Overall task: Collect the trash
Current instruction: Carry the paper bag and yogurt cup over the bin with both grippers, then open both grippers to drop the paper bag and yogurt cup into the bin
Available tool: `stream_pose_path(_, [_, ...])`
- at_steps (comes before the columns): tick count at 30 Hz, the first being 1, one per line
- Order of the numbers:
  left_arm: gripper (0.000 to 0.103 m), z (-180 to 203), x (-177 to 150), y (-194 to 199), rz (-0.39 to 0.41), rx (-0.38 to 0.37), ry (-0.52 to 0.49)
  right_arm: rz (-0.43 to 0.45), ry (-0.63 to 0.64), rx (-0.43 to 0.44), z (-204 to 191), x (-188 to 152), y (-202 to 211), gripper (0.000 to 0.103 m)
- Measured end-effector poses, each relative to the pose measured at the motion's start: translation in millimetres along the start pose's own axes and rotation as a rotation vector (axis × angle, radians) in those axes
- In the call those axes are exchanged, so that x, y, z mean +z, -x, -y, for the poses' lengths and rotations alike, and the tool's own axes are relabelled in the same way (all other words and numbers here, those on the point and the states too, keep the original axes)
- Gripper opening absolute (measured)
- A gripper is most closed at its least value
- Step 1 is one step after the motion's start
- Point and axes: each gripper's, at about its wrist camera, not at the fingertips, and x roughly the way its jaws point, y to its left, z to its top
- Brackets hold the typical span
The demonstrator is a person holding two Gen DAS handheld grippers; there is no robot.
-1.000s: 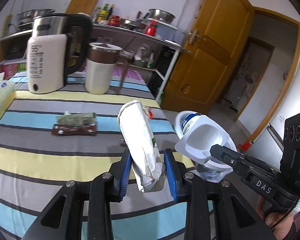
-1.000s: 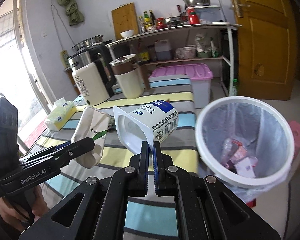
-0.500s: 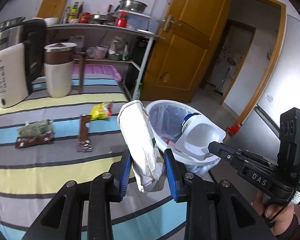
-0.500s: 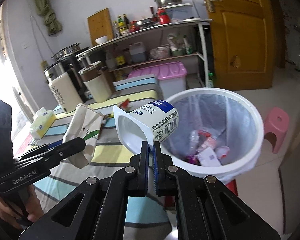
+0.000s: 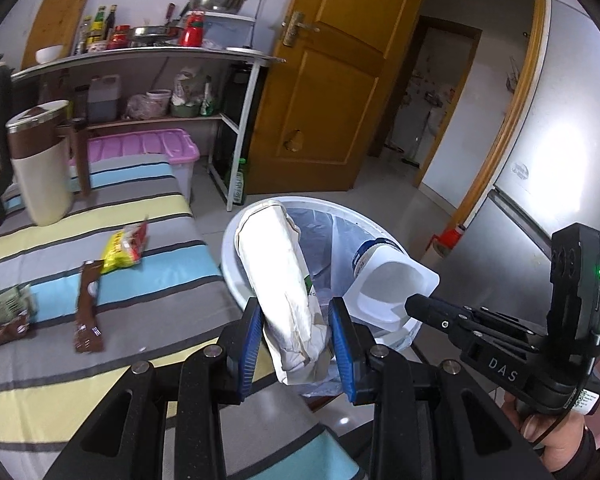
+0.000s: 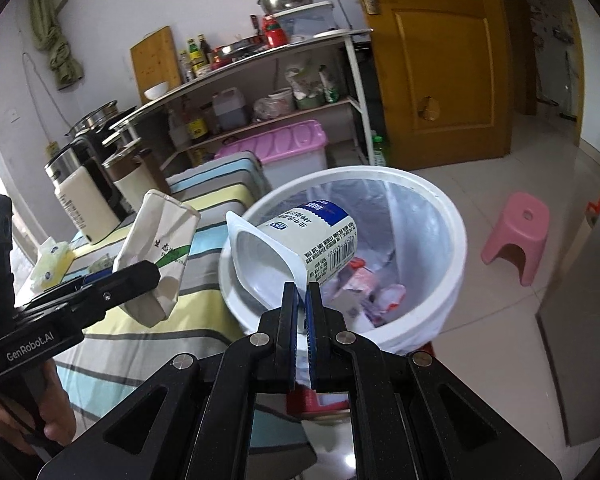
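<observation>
The left gripper [image 5: 296,332] was clenched on a crumpled white paper bag [image 5: 284,284], its blue pads pressing both sides of the bag's lower part, and the bag stood nearly upright between them. The gripper was held level at the right edge of the striped table [image 5: 100,288], so that the bag's upper half showed in front of the near rim of the round white trash bin with a clear liner [image 6: 440,216]. The right gripper [image 6: 302,292] was closed tightly on the thin rim of a white plastic yogurt cup with a blue label [image 6: 300,240]. The cup lay on its side, with its open mouth toward the camera, above the bin's left part. On the table lay a yellow snack wrapper [image 5: 122,246] near the right edge and a brown wrapper [image 5: 88,308] further in.
</observation>
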Motion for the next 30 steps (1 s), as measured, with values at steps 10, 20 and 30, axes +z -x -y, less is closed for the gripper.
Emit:
stream_pose_path(10, [0.037, 12, 12, -41, -0.056, -0.026, -0.030, -0.034, -0.020, -0.042, 19, 3, -15, 0.004])
stream_pose_path(20, [0.041, 7, 13, -65, -0.106, -0.035, -0.017, -0.054, -0.043, -0.068, 27, 4, -19, 0.004])
stream_pose_path(30, [0.041, 2, 11, -50, -0.075, -0.041, -0.003, -0.035, -0.033, -0.062, 21, 4, -12, 0.007])
